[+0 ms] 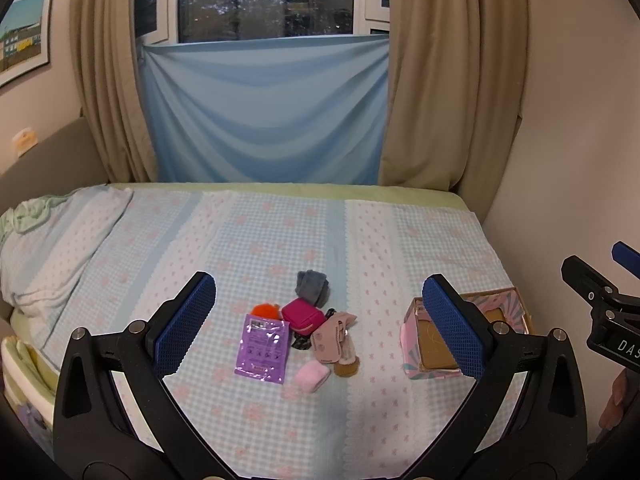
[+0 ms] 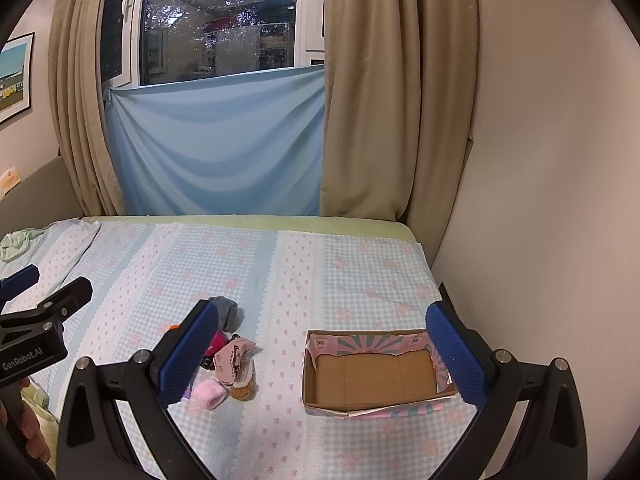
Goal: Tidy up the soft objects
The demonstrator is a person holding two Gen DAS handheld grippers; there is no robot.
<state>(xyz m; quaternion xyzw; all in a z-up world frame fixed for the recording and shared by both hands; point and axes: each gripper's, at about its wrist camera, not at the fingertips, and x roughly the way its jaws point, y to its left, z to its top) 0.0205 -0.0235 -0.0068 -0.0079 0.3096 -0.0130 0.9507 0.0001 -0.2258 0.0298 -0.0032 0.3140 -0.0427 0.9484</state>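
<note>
A heap of soft things lies on the bed: a grey folded cloth (image 1: 312, 287), a magenta pouch (image 1: 303, 315), an orange fuzzy item (image 1: 266, 310), a purple packet (image 1: 263, 348), a pink fabric piece (image 1: 330, 338), a light pink fuzzy roll (image 1: 312, 376) and a small brown item (image 1: 347, 367). An open cardboard box (image 2: 372, 376) with pink patterned sides stands to their right, with nothing in it. My left gripper (image 1: 320, 328) is open above the heap. My right gripper (image 2: 322, 354) is open and holds nothing, between the heap and the box.
The bed (image 1: 260, 232) has a light blue checked cover with pink flowers. A wall (image 2: 540, 160) runs along its right side. Beige curtains (image 1: 432, 80) and a blue sheet (image 1: 264, 112) hang behind it. Crumpled bedding (image 1: 48, 248) lies at the left.
</note>
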